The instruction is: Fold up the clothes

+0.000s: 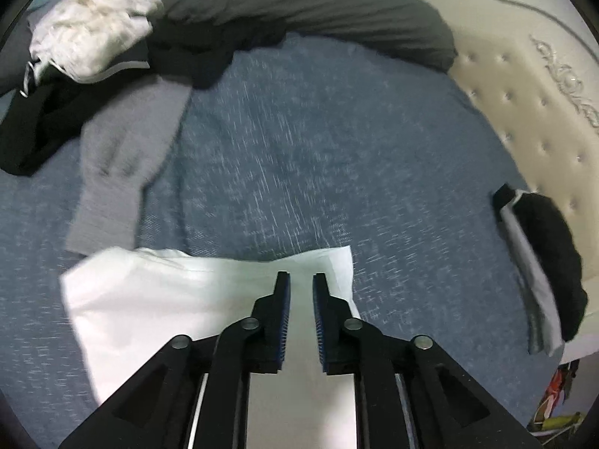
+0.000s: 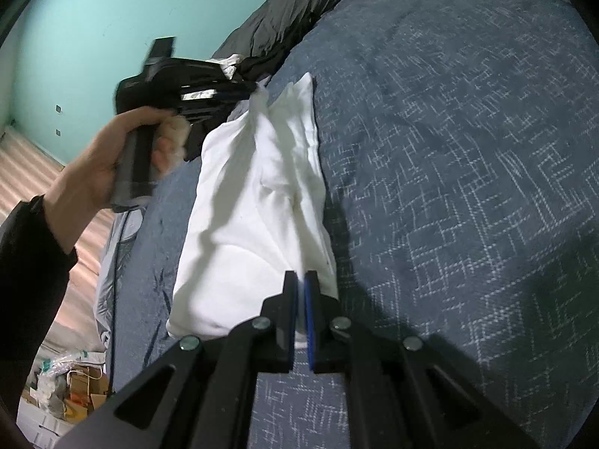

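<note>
White garment: a white piece of clothing (image 1: 209, 292) lies partly folded on the blue patterned bedspread (image 1: 299, 157), at 6 to 8 o'clock in the left wrist view. In the right wrist view, it (image 2: 258, 209) runs as a long band from 6 o'clock up toward 11.

Left gripper: the left gripper (image 1: 301, 292) hangs over the garment's far corner with a clear gap between its blue pads (image 1: 285, 318), and white cloth shows through the gap. From the right wrist view, its tips (image 2: 258, 88) sit at the garment's far end, where the cloth bunches up toward them. I cannot tell whether any fabric is caught.

Left hand: a bare hand (image 2: 123, 157) in a black sleeve wraps the gripper's handle, at 9 to 10 o'clock.

Right gripper: the right gripper (image 2: 301, 288) has its fingers almost together, with only a thin slit between them, pinching the near edge of the white cloth.

Other laundry: a grey garment (image 1: 123, 157) lies flat at 9 o'clock, black clothes (image 1: 41, 131) beside it, and a crumpled white heap (image 1: 90, 26) at 11 o'clock.

Far edge: a dark grey duvet (image 1: 299, 11) is bundled along 12 o'clock.

Right side: a cream tufted headboard (image 1: 531, 112) is at 2 o'clock, with a folded black-and-grey stack (image 1: 543, 262) against it at 3 to 4 o'clock.
</note>
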`<state>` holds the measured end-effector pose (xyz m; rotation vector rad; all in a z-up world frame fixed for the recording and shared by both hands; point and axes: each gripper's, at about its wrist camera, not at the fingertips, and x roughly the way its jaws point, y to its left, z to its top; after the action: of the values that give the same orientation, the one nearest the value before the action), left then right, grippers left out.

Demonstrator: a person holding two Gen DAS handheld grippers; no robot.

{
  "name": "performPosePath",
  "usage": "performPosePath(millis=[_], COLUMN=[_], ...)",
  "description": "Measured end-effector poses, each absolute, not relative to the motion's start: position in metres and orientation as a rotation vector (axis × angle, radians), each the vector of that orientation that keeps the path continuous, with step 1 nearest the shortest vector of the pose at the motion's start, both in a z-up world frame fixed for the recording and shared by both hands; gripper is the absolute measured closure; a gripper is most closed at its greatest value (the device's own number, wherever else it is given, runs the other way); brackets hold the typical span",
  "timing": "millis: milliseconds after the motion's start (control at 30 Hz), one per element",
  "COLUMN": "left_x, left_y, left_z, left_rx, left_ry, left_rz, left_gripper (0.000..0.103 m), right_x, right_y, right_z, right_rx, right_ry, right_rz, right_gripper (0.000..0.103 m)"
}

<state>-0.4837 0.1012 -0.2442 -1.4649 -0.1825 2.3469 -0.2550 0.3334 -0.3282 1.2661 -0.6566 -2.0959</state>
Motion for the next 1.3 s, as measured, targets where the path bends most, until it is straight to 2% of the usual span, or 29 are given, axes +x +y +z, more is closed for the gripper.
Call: performPosePath(millis=[67,300,333,400,567,633,667,700,1000,1167,1300], left_x=[-0.475,-0.423,-0.412,-0.390,-0.330,-0.313,-0.305,-0.296,-0.248,-0.225,-0.208], left_y=[0.086,0.020,0.010,-0.009,-0.047,-0.054,-0.057,-0.059,-0.060,-0.069,-0.082], left_z=[-0.232,-0.214,-0.215,-0.222,-0.252,-0.263,-0.269,-0.275,-0.310,-0.312,-0.314], left_rx=[-1.444,-1.453,-1.461,-1.481,-1.557,-1.577,-1.587,-1.594,-1.611,-1.597,-1.593], left_ry=[-0.178,-0.191,-0.195,-0.224,-0.315,-0.349,-0.362,-0.373,-0.463,-0.485,-0.498], left_rz=[2.367,2.398,2.397,2.386,2.330,2.308,2.299,2.289,2.201,2.197,2.199], left_gripper=[0.079,0.079,0.078,0.069,0.065,0.064,0.064,0.064,0.063,0.063,0.063], right_x=[-0.256,-0.258,-0.258,-0.258,-0.263,-0.264,-0.264,-0.264,-0.269,-0.270,-0.269], right_y=[0.334,0.340,0.343,0.350,0.364,0.366,0.366,0.366,0.350,0.342,0.342], right_z=[-0.328,-0.322,-0.320,-0.317,-0.320,-0.322,-0.321,-0.319,-0.312,-0.293,-0.299], right_rx=[1.267,1.256,1.249,1.242,1.247,1.260,1.262,1.255,1.289,1.249,1.237], right_ry=[-0.658,-0.691,-0.698,-0.726,-0.801,-0.812,-0.821,-0.825,-0.813,-0.788,-0.841], right_rz=[-2.096,-2.112,-2.122,-2.145,-2.158,-2.151,-2.146,-2.142,-2.128,-2.196,-2.188], right_gripper=[0.098,0.098,0.098,0.098,0.097,0.087,0.071,0.063,0.063,0.062,0.062])
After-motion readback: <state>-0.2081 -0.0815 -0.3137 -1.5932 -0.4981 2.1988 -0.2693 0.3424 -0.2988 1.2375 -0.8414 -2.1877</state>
